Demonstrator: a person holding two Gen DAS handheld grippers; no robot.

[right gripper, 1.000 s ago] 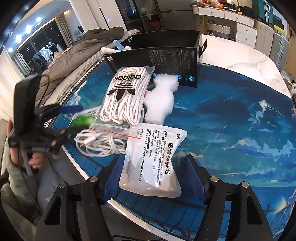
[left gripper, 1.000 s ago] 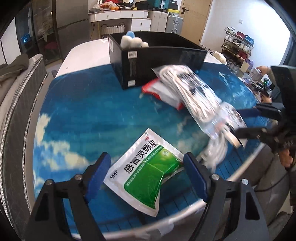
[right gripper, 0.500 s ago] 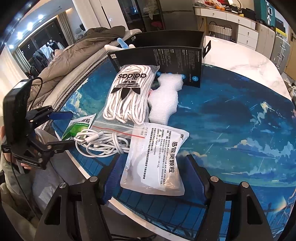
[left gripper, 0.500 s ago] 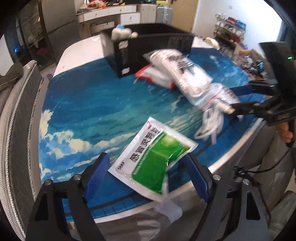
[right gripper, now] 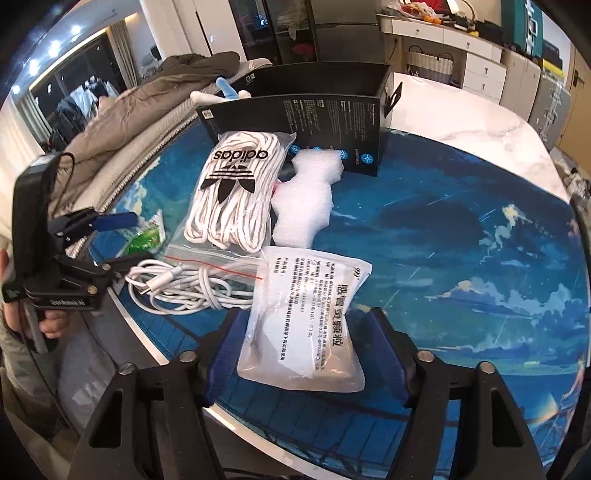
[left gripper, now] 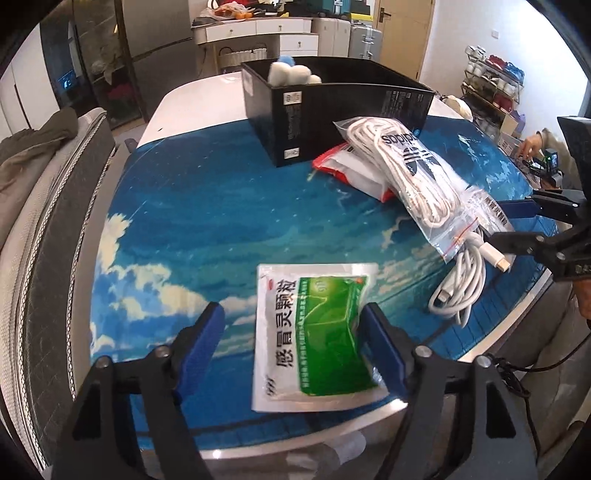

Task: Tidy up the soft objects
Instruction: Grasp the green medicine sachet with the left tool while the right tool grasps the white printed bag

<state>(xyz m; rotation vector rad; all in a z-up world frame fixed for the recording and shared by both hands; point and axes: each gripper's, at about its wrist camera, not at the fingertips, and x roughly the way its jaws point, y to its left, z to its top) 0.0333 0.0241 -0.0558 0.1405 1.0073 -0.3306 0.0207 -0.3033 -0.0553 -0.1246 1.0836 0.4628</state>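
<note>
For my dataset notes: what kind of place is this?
Probably a lived-in home: a white drawer cabinet with a wicker basket below, a shoe rack, and a coat draped beside the table.

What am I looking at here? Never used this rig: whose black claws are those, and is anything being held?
Two hand-held grippers, each with its own fisheye camera looking along its fingers. The left gripper is open around a green-and-white medicine sachet; the right gripper is open around a clear printed sachet. Neither is gripped. On the blue sky-print mat lie a bag of white Adidas laces, a coiled white cable and a black open box.
</note>
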